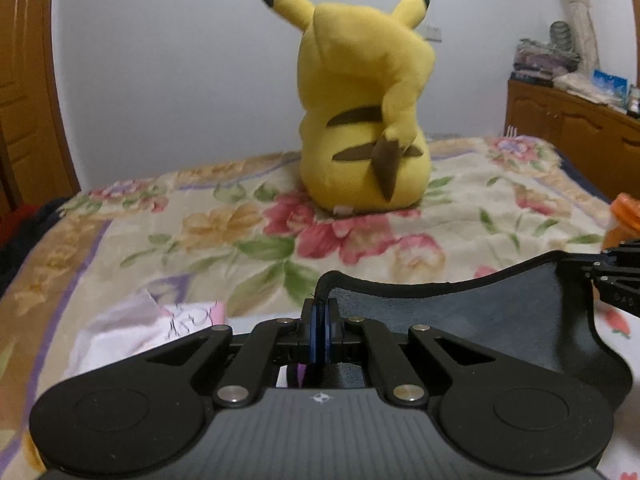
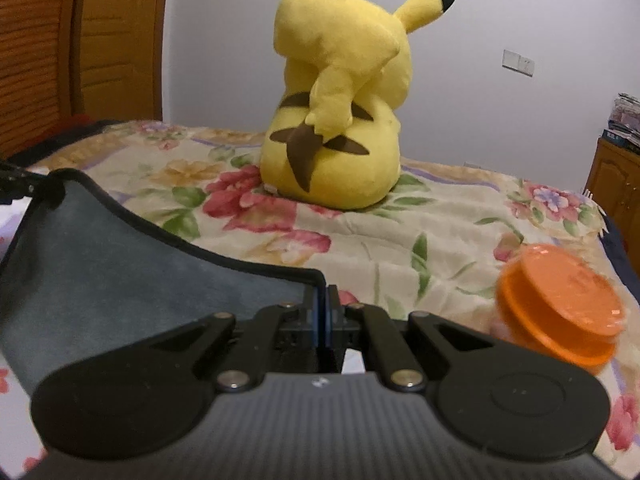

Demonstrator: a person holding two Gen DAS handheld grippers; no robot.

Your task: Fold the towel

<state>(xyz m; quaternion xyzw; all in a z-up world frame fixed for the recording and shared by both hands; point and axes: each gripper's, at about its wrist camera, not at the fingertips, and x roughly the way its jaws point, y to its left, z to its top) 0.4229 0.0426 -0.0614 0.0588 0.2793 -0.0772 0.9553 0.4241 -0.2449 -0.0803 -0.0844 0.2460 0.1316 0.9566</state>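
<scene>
A dark grey towel (image 1: 472, 312) with black edging hangs stretched between my two grippers above the bed. My left gripper (image 1: 320, 320) is shut on its left corner. My right gripper (image 2: 326, 312) is shut on its right corner; the towel (image 2: 120, 264) sags away to the left in the right wrist view. The right gripper's black fingers (image 1: 616, 276) show at the right edge of the left wrist view. The left gripper shows only as a dark shape (image 2: 16, 184) at the left edge of the right wrist view.
A yellow Pikachu plush (image 1: 360, 120) sits on the floral blanket (image 1: 240, 232) ahead. An orange-lidded jar (image 2: 560, 304) stands at the right. A pink-white cloth (image 1: 140, 328) lies at the left. A wooden cabinet (image 1: 572, 136) stands far right, a wooden door (image 2: 80, 40) at the left.
</scene>
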